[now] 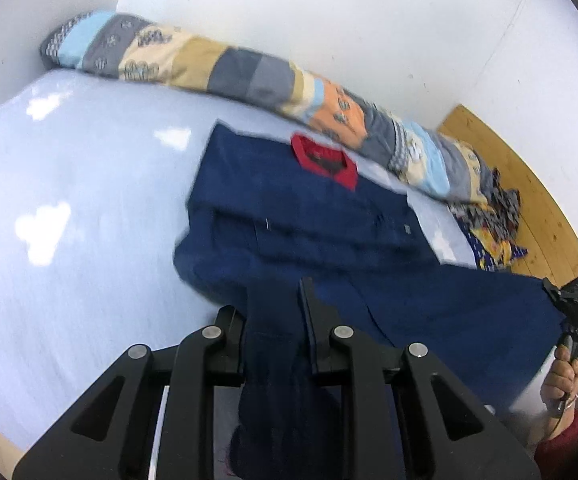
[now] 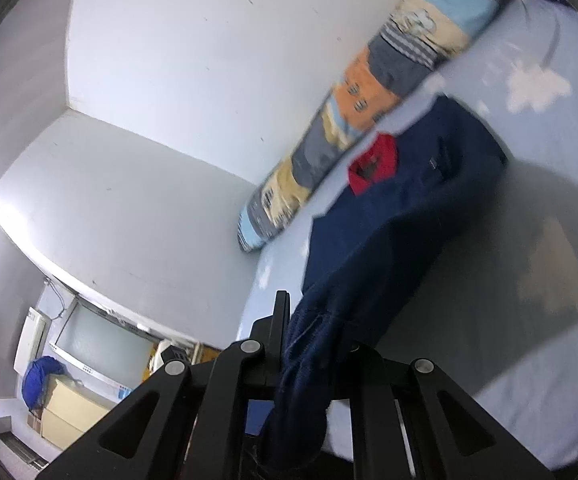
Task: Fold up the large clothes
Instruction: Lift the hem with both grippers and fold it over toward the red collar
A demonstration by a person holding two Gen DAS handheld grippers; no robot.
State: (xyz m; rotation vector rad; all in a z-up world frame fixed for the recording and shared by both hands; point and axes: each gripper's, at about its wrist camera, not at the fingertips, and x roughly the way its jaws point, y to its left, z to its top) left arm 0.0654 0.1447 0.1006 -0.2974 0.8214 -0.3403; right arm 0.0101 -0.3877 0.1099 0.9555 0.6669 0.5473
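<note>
Navy cloth fills the gap of the left gripper (image 1: 275, 312): both jaws are pressed onto a bunched fold of the blue garment (image 1: 309, 216), which hangs down between them and spreads forward onto the bed sheet (image 1: 69, 184). Just ahead of the jaws the fabric lifts off the sheet in a slack ridge; further ahead it lies flat, chest pockets showing, and the red collar (image 1: 325, 158) sits at its far end. Off to the right of these jaws, level with them, the right gripper (image 1: 569, 308) has the garment's other corner pulled taut, the person's hand (image 1: 565, 376) wrapped round its handle.

Over on the right wrist view, same story: the right gripper (image 2: 313, 324) is clamped on a thick twist of the blue garment (image 2: 401, 200), the cloth draping over and hiding the right jaw. From there the fabric rises up and forward, then drops onto the pale sheet (image 2: 549, 152), red collar (image 2: 375, 164) at the far end. Beyond the collar in both views, the patchwork quilt roll (image 1: 217, 64) runs along the white wall (image 1: 329, 12). Far right of the left jaws, a wooden headboard (image 1: 529, 184) backs a heap of patterned cloth (image 1: 493, 220).
</note>
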